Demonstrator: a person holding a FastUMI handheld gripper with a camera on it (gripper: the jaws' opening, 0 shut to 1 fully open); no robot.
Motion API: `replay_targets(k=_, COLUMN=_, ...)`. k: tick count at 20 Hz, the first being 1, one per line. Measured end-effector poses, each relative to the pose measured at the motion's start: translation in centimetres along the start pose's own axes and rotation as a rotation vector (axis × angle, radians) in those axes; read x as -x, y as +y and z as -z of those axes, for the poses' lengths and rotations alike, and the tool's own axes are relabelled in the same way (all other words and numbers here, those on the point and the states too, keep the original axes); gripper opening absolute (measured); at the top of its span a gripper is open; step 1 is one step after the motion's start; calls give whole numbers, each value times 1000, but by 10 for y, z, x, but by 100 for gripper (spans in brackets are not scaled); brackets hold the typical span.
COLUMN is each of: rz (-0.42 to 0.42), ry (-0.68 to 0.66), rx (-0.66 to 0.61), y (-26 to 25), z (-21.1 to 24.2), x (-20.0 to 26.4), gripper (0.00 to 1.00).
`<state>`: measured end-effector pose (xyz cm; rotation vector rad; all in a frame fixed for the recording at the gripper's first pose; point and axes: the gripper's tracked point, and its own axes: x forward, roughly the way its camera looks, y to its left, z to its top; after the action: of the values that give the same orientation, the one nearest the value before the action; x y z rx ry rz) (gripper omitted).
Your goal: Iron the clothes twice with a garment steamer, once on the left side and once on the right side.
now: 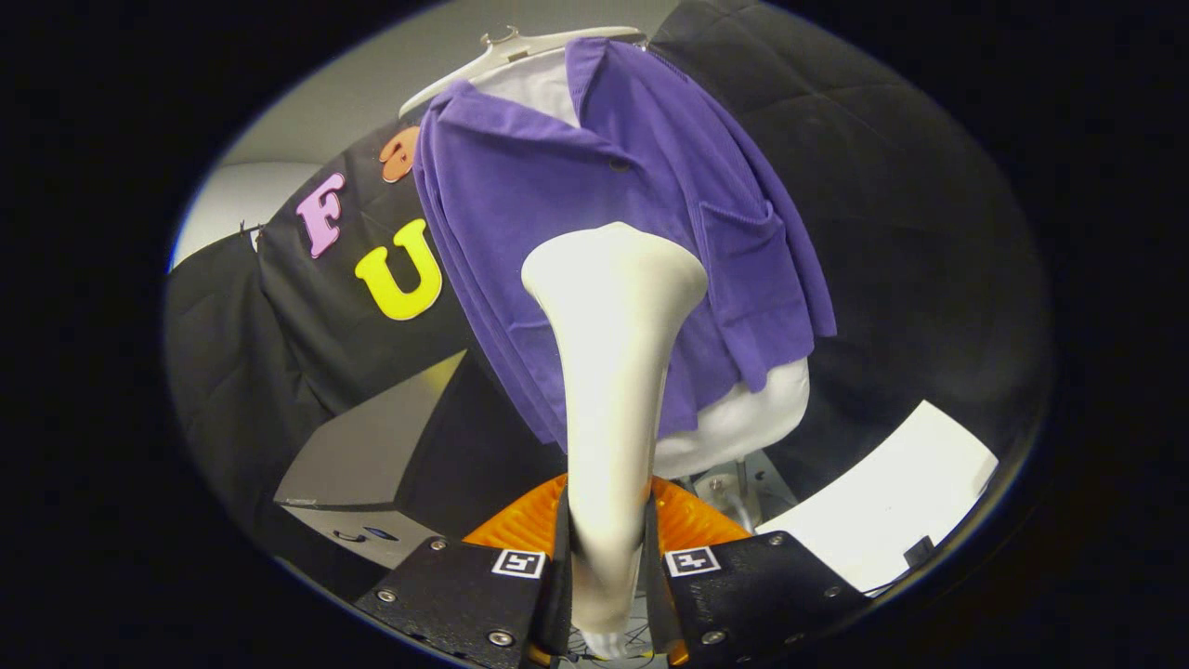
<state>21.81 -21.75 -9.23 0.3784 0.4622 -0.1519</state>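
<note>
Steamer close against the shirt, little room ahead

The hand-held gripper [606, 567] clamps the garment steamer [608, 372], its head near the purple shirt [594, 186]; grey box [372, 465] left of shirt, open wall right.

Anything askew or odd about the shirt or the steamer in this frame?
The purple shirt hangs lopsided on the white hanger, its collar open, a white underlayer showing below its hem. The gripper is shut on the steamer, which looks undamaged.

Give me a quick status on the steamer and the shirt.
Claw shut on steamer. Steamer head up against purple shirt on hanger, mid-front. Nothing between steamer and shirt.
</note>
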Motion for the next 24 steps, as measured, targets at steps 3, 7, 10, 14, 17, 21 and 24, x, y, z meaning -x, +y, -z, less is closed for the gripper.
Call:
replay_targets(k=3, rz=-16, ry=-84, rx=17, y=7, z=-50, x=17, gripper=32)
replay_targets(k=7, rz=-25, ry=-195, rx=16, y=12, z=-109, x=23, gripper=32)
replay_targets(k=10, rz=-12, ry=-248, rx=15, y=11, z=-147, x=15, gripper=32)
replay_targets(k=14, rz=-18, ry=-328, rx=-22, y=16, z=-194, x=9, gripper=32)
replay_targets(k=17, rz=7, ry=-373, rx=-12, y=10, z=-224, x=-8, gripper=32)
replay_targets(k=21, rz=58, ry=-414, rx=-60, y=-6, z=-260, x=-41, gripper=32)
replay_targets(k=24, rz=100, ry=-380, rx=-45, y=-21, z=-251, x=-63, gripper=33)
